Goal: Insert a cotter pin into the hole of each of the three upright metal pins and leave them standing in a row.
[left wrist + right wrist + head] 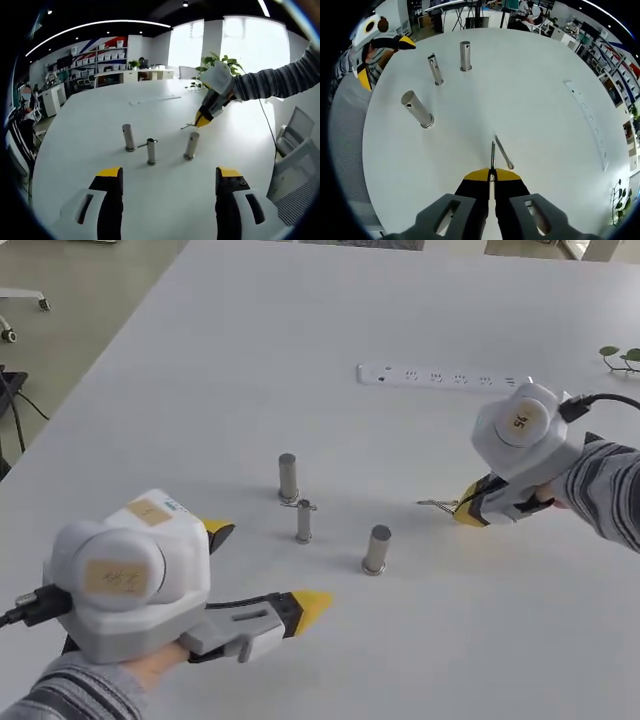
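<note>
One cotter pin (492, 154) between right gripper (491, 175) jaws.

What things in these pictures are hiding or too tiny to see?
1. Head view: the hole in the far metal pin is too small to see.
2. Right gripper view: the thin line beside the cotter pin in the right gripper may be a second pin or a shadow; cannot tell.
3. Head view: the power strip has its right end hidden behind the right gripper.

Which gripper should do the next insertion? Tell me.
Right, probably. The right gripper is shut on a cotter pin and near a bare metal pin; the left gripper is open and empty.
</note>
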`<state>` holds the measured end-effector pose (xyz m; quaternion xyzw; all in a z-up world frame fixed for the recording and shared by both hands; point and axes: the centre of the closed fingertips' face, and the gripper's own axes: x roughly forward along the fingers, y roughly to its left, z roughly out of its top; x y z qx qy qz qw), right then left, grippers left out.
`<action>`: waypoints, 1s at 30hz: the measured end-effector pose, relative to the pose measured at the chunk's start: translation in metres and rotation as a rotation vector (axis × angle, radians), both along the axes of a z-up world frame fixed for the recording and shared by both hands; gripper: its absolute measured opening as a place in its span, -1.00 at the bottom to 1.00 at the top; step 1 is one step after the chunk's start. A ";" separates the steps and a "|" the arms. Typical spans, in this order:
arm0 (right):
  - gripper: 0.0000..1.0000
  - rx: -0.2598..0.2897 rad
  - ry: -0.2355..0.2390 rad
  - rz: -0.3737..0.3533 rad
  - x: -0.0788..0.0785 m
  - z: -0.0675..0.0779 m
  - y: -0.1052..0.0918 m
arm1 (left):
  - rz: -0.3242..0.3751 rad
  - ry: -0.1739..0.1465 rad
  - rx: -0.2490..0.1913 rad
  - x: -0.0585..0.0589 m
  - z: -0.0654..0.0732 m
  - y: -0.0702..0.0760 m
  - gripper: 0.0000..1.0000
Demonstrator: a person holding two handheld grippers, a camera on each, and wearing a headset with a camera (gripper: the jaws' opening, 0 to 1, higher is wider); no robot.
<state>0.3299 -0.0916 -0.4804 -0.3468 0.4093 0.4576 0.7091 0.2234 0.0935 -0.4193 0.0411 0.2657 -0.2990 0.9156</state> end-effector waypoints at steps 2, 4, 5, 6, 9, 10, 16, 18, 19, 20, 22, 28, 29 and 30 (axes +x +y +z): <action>-1.00 0.020 -0.012 0.002 -0.003 0.005 0.003 | -0.007 0.004 0.010 -0.001 0.001 -0.002 0.44; -1.00 0.033 -0.023 0.010 -0.006 0.010 0.006 | -0.016 0.003 0.011 0.000 0.001 -0.003 0.42; -1.00 0.035 -0.028 0.013 -0.007 0.012 0.007 | -0.015 0.003 0.010 0.000 0.001 -0.003 0.41; -1.00 0.040 -0.040 0.020 -0.009 0.015 0.009 | -0.021 0.002 0.010 0.000 0.003 -0.004 0.40; -1.00 0.064 -0.068 0.033 -0.013 0.025 0.015 | -0.034 0.010 0.011 0.001 0.005 -0.009 0.35; -1.00 0.072 -0.075 0.038 -0.014 0.028 0.017 | -0.040 0.009 0.010 0.002 0.006 -0.010 0.33; -1.00 0.111 -0.122 0.083 -0.022 0.044 0.031 | -0.069 0.006 0.034 0.006 0.010 -0.017 0.23; -1.00 0.127 -0.136 0.108 -0.026 0.050 0.037 | -0.075 0.005 0.035 0.008 0.012 -0.019 0.19; -1.00 0.133 -0.143 0.117 -0.028 0.052 0.039 | -0.078 0.005 0.034 0.008 0.012 -0.020 0.17; -1.00 0.139 -0.147 0.123 -0.029 0.054 0.041 | -0.083 0.006 0.032 0.009 0.013 -0.022 0.15; -1.00 0.157 -0.162 0.152 -0.035 0.060 0.048 | -0.090 0.011 0.024 0.011 0.015 -0.026 0.08; -1.00 0.169 -0.198 0.250 -0.050 0.069 0.063 | -0.100 0.041 -0.007 0.014 0.017 -0.036 -0.10; -1.00 0.168 -0.203 0.268 -0.053 0.070 0.065 | -0.099 0.043 -0.012 0.015 0.018 -0.037 -0.14; -1.00 0.164 -0.211 0.290 -0.055 0.070 0.067 | -0.100 0.048 -0.019 0.016 0.018 -0.039 -0.16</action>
